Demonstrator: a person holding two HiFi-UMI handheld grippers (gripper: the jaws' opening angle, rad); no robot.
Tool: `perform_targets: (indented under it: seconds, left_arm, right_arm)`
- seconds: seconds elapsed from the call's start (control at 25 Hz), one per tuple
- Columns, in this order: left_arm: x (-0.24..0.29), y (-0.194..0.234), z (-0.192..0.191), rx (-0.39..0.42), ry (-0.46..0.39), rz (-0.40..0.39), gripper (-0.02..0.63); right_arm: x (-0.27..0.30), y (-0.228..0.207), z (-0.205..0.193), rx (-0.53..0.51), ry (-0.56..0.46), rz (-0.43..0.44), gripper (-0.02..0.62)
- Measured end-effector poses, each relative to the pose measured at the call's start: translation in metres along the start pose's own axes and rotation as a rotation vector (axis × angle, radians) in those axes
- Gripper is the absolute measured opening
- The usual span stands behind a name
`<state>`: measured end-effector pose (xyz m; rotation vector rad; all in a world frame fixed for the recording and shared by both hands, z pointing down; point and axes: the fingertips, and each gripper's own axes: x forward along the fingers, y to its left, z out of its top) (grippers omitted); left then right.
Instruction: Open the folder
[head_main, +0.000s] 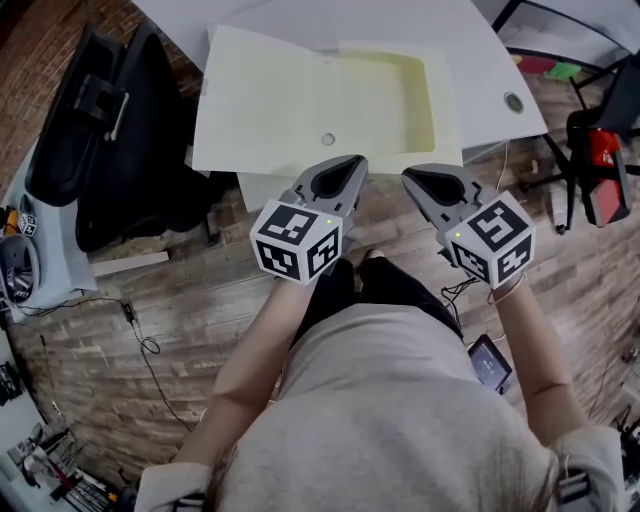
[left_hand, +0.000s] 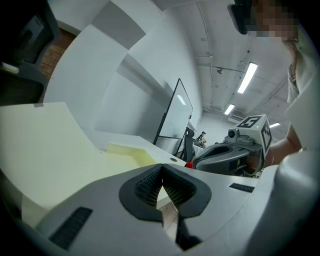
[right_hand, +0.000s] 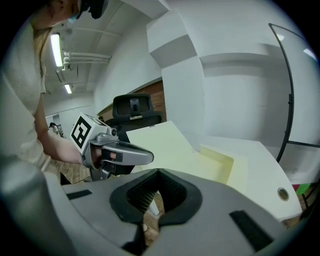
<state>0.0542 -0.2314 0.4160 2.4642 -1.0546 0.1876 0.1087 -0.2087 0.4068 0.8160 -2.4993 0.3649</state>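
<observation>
Folder (head_main: 300, 100) lies flat on the white table (head_main: 490, 80), at twelve o'clock from your two grippers. Your left gripper (head_main: 352, 162) and, at its three o'clock, your right gripper (head_main: 412, 176) hover near its front edge, jaws pressed together, holding nothing.

An office-like workroom: a white desk (head_main: 480, 60) with a cable grommet (head_main: 514, 102), a black office chair (head_main: 110, 130) beside it, a framed whiteboard (left_hand: 175, 112), ceiling strip lights (left_hand: 248, 77), and cables (head_main: 145, 340) trailing over wood-patterned flooring (head_main: 200, 290).
</observation>
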Motion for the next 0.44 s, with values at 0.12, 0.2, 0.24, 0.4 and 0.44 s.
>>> perform_targets:
  seconds: [0.12, 0.2, 0.24, 0.4, 0.44]
  left_arm:
    - [-0.0008, 0.0017, -0.002, -0.007, 0.002, 0.002, 0.018]
    - [-0.0006, 0.0018, -0.0024, -0.011, -0.003, 0.0, 0.018]
    - [-0.0012, 0.002, -0.0025, -0.013, -0.005, 0.0, 0.018]
    - [-0.0029, 0.0028, -0.0016, -0.017, -0.016, 0.002, 0.018]
    - [-0.0029, 0.0026, -0.0013, -0.018, -0.019, 0.001, 0.018]
  right_arm:
    - [-0.002, 0.0006, 0.0051, -0.011, 0.003, 0.012, 0.021]
    - [-0.0009, 0.0005, 0.0044, -0.02, 0.011, 0.016, 0.021]
    - [0.0005, 0.0009, 0.0033, -0.023, 0.016, 0.019, 0.021]
    - [0.006, 0.002, 0.0005, -0.039, 0.028, 0.031, 0.021]
    - [0.0069, 0.002, -0.0001, -0.045, 0.031, 0.033, 0.021]
